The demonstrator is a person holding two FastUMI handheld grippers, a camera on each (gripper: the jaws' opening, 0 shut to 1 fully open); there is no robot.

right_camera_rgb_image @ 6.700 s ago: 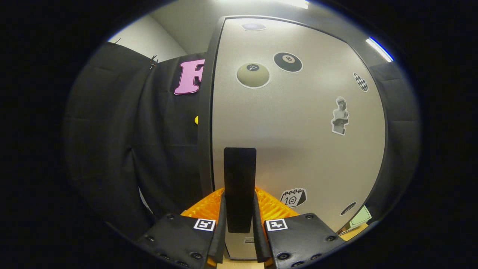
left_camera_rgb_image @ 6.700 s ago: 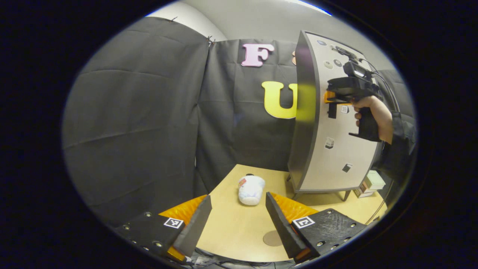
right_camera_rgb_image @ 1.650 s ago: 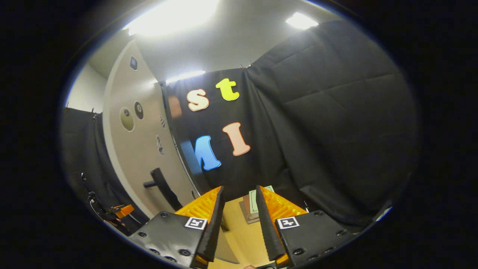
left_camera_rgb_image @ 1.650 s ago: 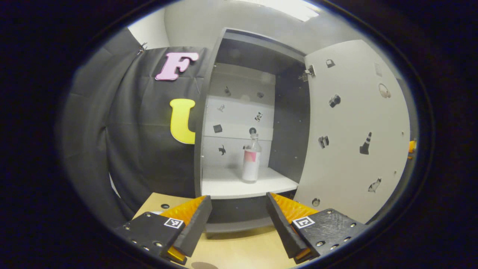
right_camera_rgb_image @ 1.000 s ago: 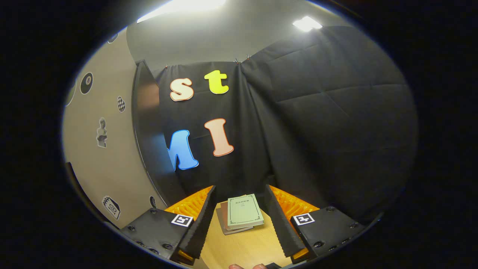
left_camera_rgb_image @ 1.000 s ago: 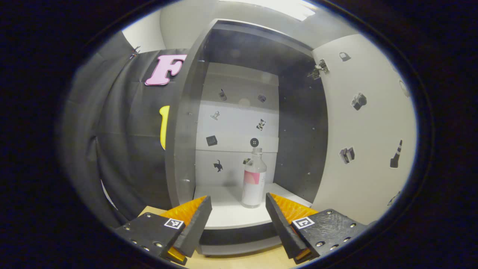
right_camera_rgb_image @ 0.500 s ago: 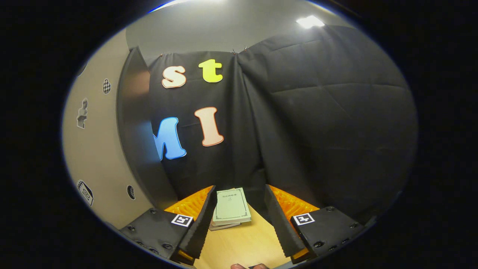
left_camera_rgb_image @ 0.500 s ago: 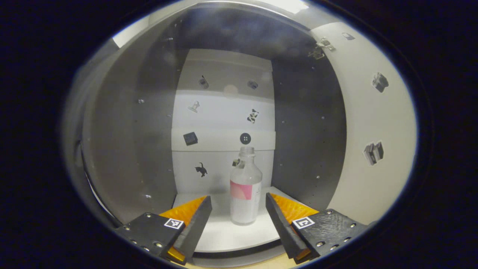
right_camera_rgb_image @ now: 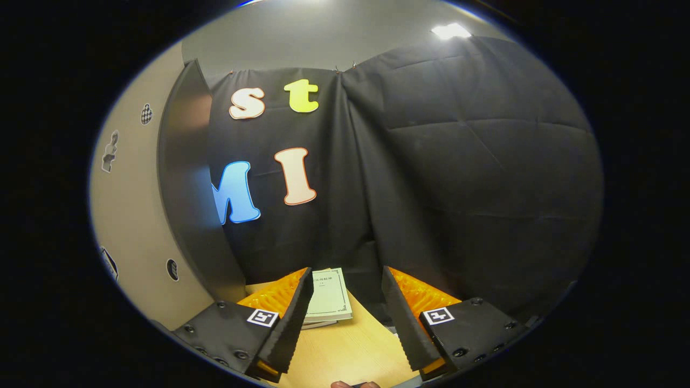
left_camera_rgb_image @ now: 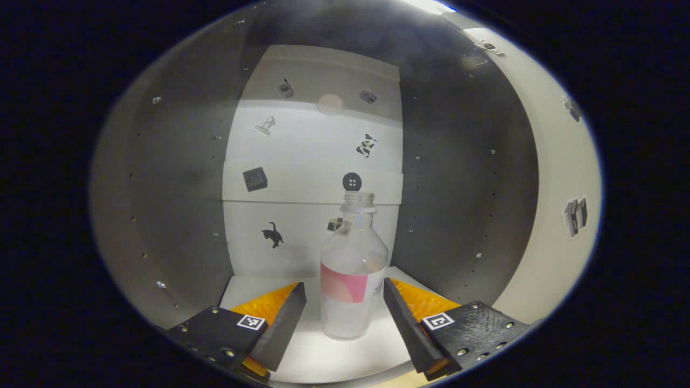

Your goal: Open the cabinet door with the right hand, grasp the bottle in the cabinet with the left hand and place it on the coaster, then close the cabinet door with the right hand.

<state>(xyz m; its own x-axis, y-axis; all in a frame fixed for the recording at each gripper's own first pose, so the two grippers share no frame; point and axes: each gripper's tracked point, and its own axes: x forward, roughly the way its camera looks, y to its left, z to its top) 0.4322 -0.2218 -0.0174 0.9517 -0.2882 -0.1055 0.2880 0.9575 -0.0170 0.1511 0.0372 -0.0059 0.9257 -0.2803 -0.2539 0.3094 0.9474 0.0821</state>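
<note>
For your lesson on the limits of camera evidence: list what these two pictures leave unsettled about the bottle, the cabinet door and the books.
- Bottle, left gripper view: label print too small to read.
- Cabinet door, right gripper view: cut off at the picture's edge.
- Books, right gripper view: partly behind the right gripper; cover print too small.

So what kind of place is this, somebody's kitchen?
Probably not a home: it looks like a staged recording booth. A sticker-dotted grey cabinet holds one clear pink-labelled bottle, black cloth walls hang behind, and a pale green booklet lies on a light wooden table.
</note>
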